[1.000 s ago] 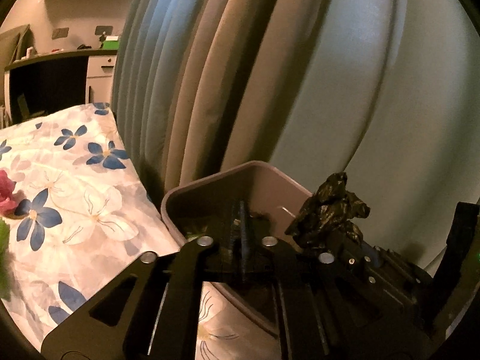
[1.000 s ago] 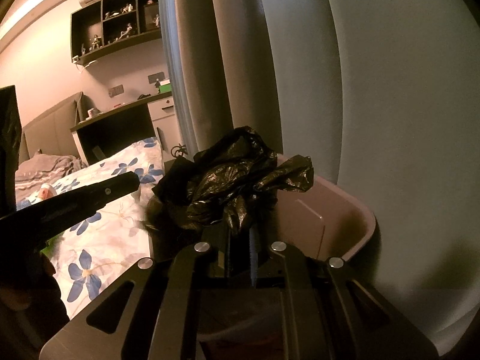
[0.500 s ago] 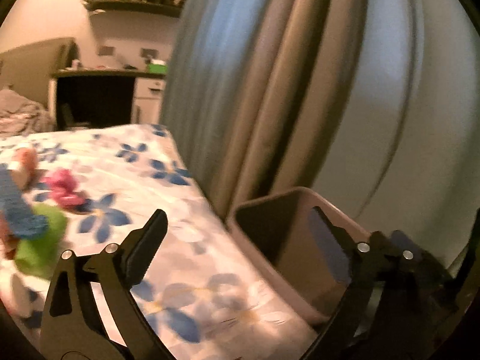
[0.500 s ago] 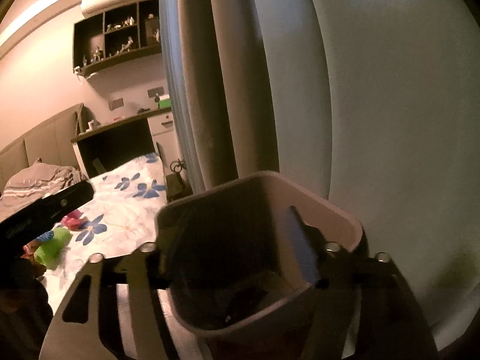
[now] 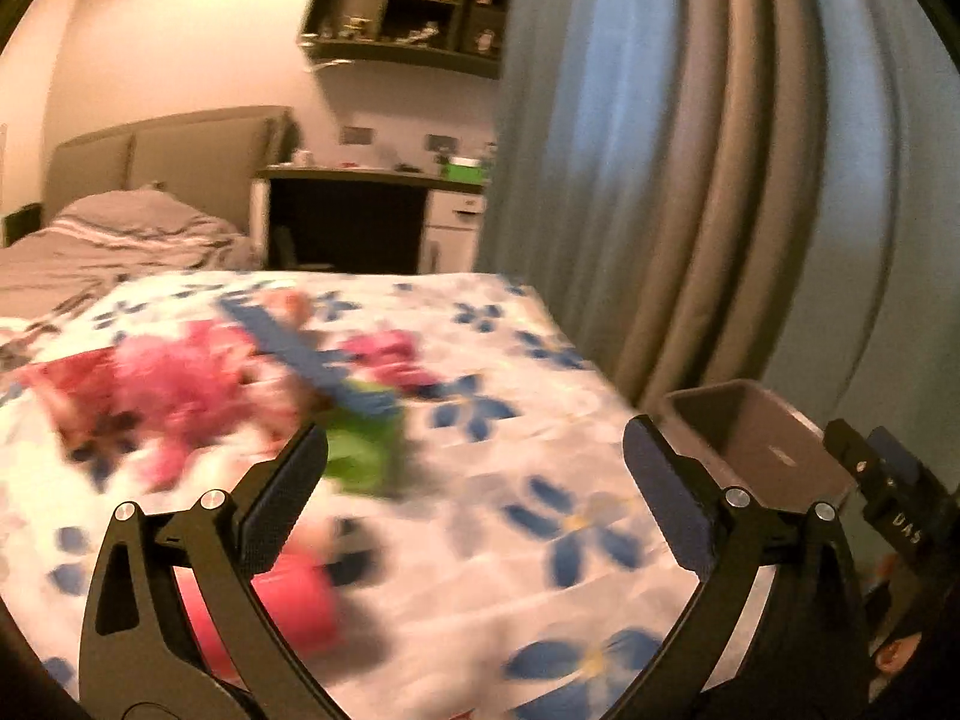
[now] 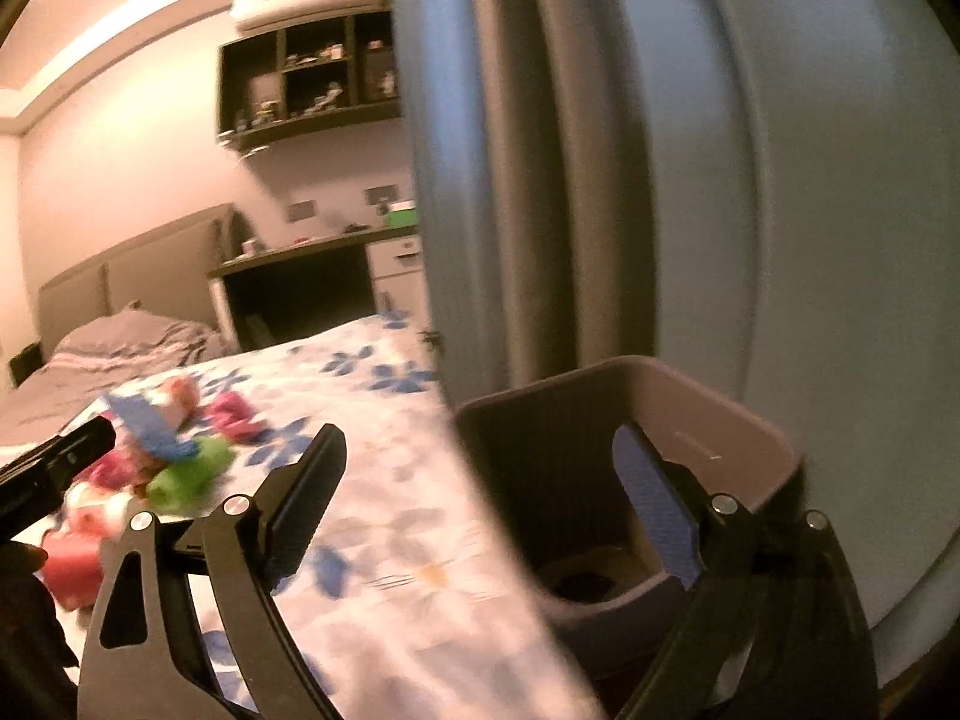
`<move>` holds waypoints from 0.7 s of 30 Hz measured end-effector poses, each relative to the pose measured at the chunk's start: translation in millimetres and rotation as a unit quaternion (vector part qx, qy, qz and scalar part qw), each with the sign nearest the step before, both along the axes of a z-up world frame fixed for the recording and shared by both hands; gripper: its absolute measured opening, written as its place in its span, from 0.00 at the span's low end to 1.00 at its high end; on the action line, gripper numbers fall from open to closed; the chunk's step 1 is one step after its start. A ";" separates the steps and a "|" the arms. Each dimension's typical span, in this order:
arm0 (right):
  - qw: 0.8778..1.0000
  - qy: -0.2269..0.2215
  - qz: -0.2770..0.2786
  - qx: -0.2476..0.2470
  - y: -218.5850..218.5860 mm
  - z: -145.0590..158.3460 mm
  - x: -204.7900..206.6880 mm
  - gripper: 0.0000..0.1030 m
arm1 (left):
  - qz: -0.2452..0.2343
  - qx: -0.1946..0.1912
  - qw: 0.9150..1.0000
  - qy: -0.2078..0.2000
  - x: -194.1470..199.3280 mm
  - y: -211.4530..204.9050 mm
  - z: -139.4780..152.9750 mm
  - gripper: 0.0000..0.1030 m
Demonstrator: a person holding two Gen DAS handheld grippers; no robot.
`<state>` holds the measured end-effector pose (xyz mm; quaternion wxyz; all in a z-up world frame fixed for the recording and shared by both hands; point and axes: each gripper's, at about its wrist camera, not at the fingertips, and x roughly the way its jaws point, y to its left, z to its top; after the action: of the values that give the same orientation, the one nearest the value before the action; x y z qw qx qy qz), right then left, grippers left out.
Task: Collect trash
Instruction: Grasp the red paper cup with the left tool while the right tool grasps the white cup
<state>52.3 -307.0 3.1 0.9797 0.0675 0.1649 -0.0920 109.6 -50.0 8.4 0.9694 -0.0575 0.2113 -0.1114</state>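
Note:
A grey-brown trash bin (image 5: 753,438) stands beside the bed by the curtain; it also shows in the right wrist view (image 6: 672,414), with dark contents at its bottom. A blurred pile of trash lies on the flowered bedspread: pink crumpled pieces (image 5: 180,384), a green piece (image 5: 366,450), a blue flat piece (image 5: 300,354) and a pink cup-like piece (image 5: 288,606). The pile also shows in the right wrist view (image 6: 180,468). My left gripper (image 5: 474,474) is open and empty above the bed. My right gripper (image 6: 480,480) is open and empty at the bin's edge.
A blue-grey curtain (image 5: 690,180) hangs right behind the bin. A desk (image 5: 360,222) and a headboard (image 5: 168,150) stand at the far wall, with a shelf (image 5: 414,0) above. The right gripper's finger shows at the left view's right edge (image 5: 888,498).
Both grippers have opened; the black plastic bag the right one held is gone from its fingers. Both have swung left, away from the bin toward the trash pile on the bed.

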 end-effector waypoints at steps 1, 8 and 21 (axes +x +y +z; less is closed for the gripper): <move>1.000 0.002 0.010 -0.001 8.5 -0.9 0.5 0.85 | 0.010 -0.001 1.000 0.000 -4.5 13.1 -1.2 0.94; 0.997 0.015 0.071 0.001 64.3 -7.8 7.3 0.85 | 0.070 0.012 0.997 0.001 -36.1 81.3 -17.6 0.94; 0.991 0.028 0.131 -0.011 130.4 -9.0 11.4 0.85 | 0.015 -0.016 0.998 0.065 -41.7 113.5 -59.7 0.71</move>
<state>63.7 -176.6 -6.0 0.9790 0.0318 0.1987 0.0333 67.9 63.5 -51.3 0.9540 -0.0837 0.2713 -0.0963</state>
